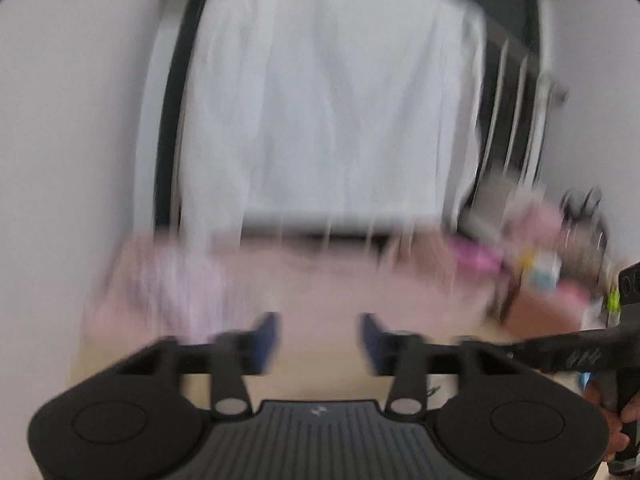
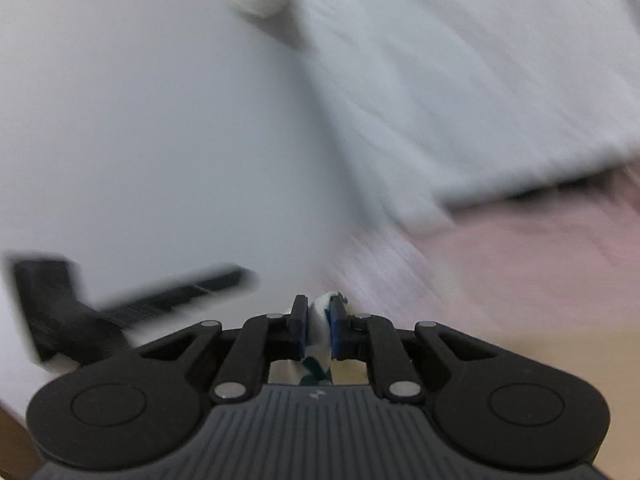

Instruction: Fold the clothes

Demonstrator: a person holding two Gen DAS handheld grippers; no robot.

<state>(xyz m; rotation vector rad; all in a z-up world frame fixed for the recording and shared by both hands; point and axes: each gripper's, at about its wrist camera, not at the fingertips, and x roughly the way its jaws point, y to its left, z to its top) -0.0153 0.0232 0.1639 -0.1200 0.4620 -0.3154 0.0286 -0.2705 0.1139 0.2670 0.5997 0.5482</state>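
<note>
While both views blur, the right gripper (image 2: 319, 330) points slightly downward, pads clamping a white-and-green cloth (image 2: 320, 320). Left gripper (image 1: 320, 338): angled likewise, fingers apart, nothing between them.

A white curtain (image 1: 328, 92) hangs over a dark window, with pale wall (image 1: 72, 120) to its left. Below it lies a pink bedcover (image 1: 320, 276). At the right, blurred clutter (image 1: 548, 264) sits beside a brown box (image 1: 540, 312).
</note>
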